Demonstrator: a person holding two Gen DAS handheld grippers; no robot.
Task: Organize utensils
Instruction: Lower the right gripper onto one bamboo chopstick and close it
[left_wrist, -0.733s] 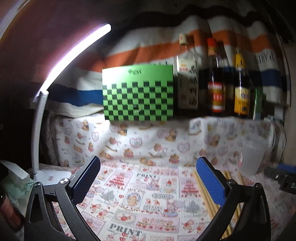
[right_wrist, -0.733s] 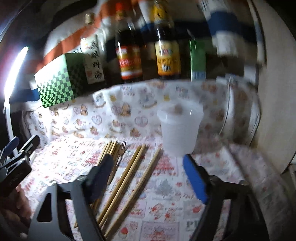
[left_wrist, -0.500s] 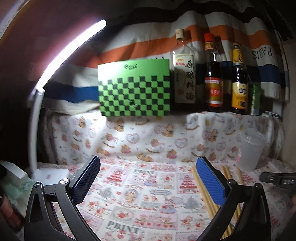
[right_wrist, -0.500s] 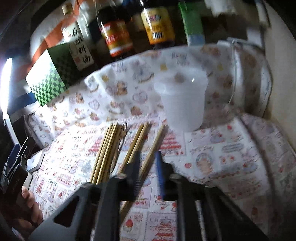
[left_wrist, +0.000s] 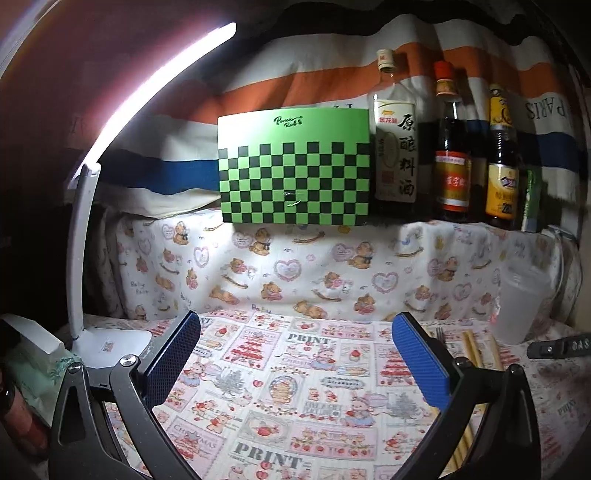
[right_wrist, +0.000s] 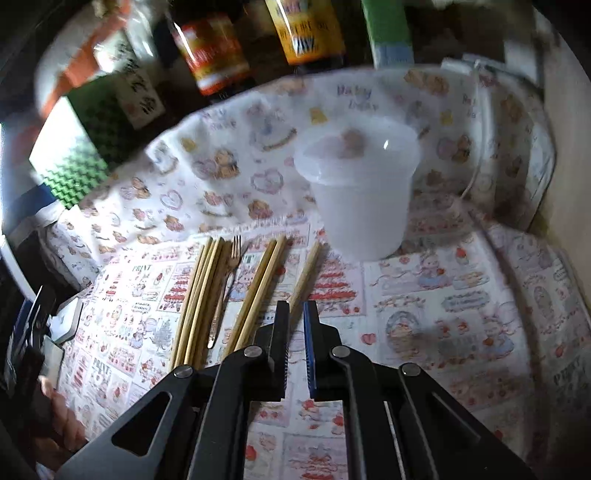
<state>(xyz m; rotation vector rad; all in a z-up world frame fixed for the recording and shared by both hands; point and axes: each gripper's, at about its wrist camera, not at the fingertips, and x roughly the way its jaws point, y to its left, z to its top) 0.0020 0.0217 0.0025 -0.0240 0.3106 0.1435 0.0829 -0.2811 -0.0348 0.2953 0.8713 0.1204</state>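
Note:
Several wooden chopsticks (right_wrist: 199, 295) lie in bundles on the printed cloth, with a small metal fork (right_wrist: 227, 284) among them. A single chopstick (right_wrist: 306, 273) lies apart on the right. My right gripper (right_wrist: 295, 310) hovers over its near end, jaws drawn to a narrow slit. Cloth shows through the slit, and the stick runs behind the left finger. A translucent plastic cup (right_wrist: 362, 195) stands upright just beyond. My left gripper (left_wrist: 295, 354) is open over bare cloth, holding nothing. The chopsticks (left_wrist: 469, 347) and the cup (left_wrist: 524, 299) are to its right.
A white desk lamp (left_wrist: 85, 229) stands at the left. A green checkered box (left_wrist: 295, 166) and three sauce bottles (left_wrist: 450, 147) line the raised back ledge. The right gripper (left_wrist: 557, 347) shows at the right edge. A hand (right_wrist: 62, 417) holds the left gripper (right_wrist: 29, 325).
My right gripper went from wide open to nearly closed, and tipped down closer to the chopsticks. The left gripper stayed open and shifted only slightly.

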